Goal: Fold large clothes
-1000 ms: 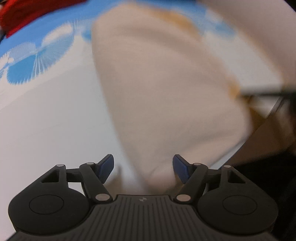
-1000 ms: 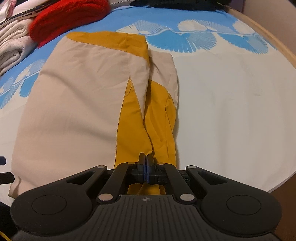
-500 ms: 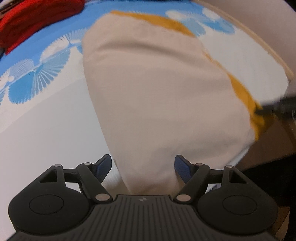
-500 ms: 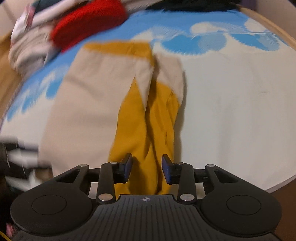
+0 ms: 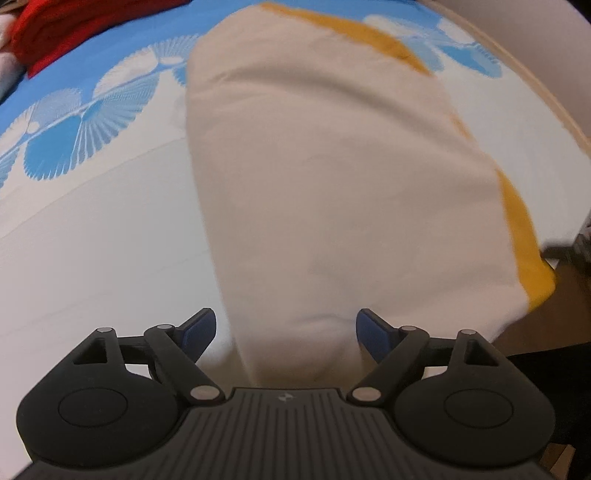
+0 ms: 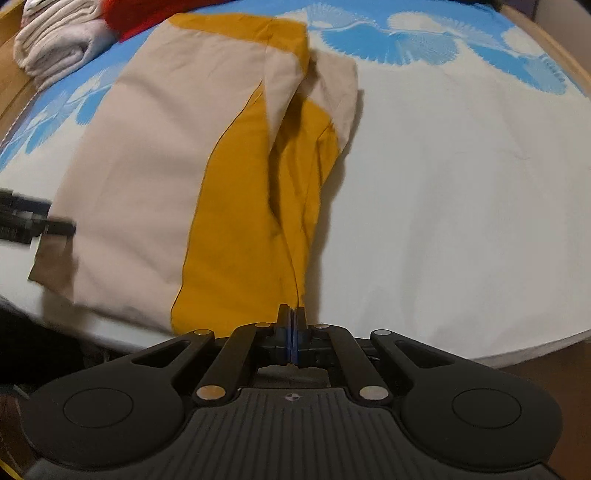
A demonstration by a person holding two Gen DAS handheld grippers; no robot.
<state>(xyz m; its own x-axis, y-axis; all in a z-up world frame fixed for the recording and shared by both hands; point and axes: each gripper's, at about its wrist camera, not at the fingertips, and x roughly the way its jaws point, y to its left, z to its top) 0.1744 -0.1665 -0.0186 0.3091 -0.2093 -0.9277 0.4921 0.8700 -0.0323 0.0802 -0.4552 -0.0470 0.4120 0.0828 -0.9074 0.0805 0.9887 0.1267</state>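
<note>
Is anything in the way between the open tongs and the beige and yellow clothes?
No, nothing visible. The left tongs stand open right at the near edge of the beige and yellow garment, with its cloth between the fingers, which do not pinch it. Only the bedsheet lies around it.

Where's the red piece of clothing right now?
The red garment sits at the far left of the bed, beside the folded white pile and beyond the beige-and-yellow garment.
</note>
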